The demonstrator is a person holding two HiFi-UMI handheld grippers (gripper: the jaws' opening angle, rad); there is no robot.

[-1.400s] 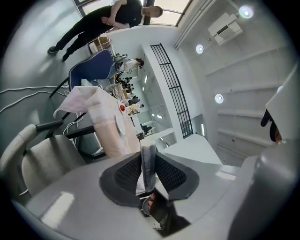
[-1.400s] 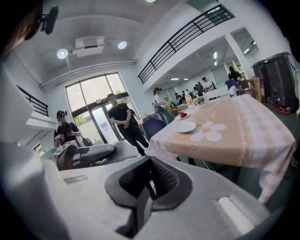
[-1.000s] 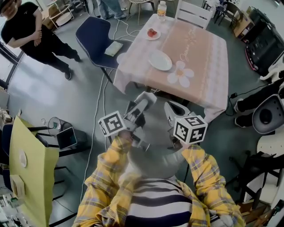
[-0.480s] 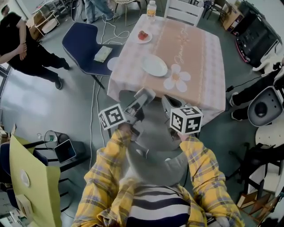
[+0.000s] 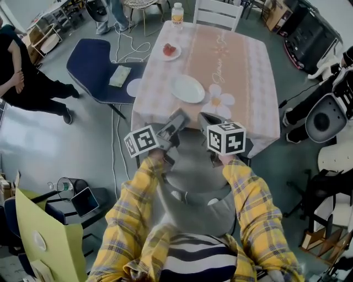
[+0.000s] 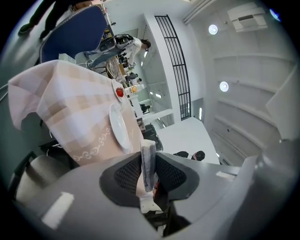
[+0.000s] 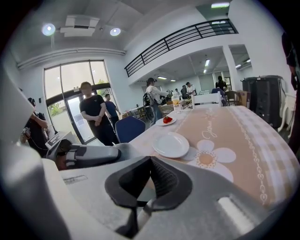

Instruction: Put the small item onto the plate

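An empty white plate [image 5: 188, 88] [image 7: 171, 144] [image 6: 118, 126] lies on the pink-clothed table [image 5: 242, 71], toward its near left side. My left gripper [image 5: 179, 118] [image 6: 149, 161] is shut on a small flat grey-white packet [image 6: 148, 147] that stands upright between the pads. It hovers just short of the table's near edge. My right gripper [image 5: 206, 118] [image 7: 150, 161] hangs beside it, jaws shut with nothing between them. Both grippers point at the table.
A small plate with a red item [image 5: 169, 50] [image 7: 166, 121] and a bottle [image 5: 177, 14] sit at the table's far side. A blue chair [image 5: 96, 63] stands left of the table, a white chair [image 5: 217, 12] behind it. A person in black [image 5: 22, 82] stands far left.
The table has drawn nearer and higher in the head view. Both grippers have advanced toward its near edge, with the packet still in the left one.
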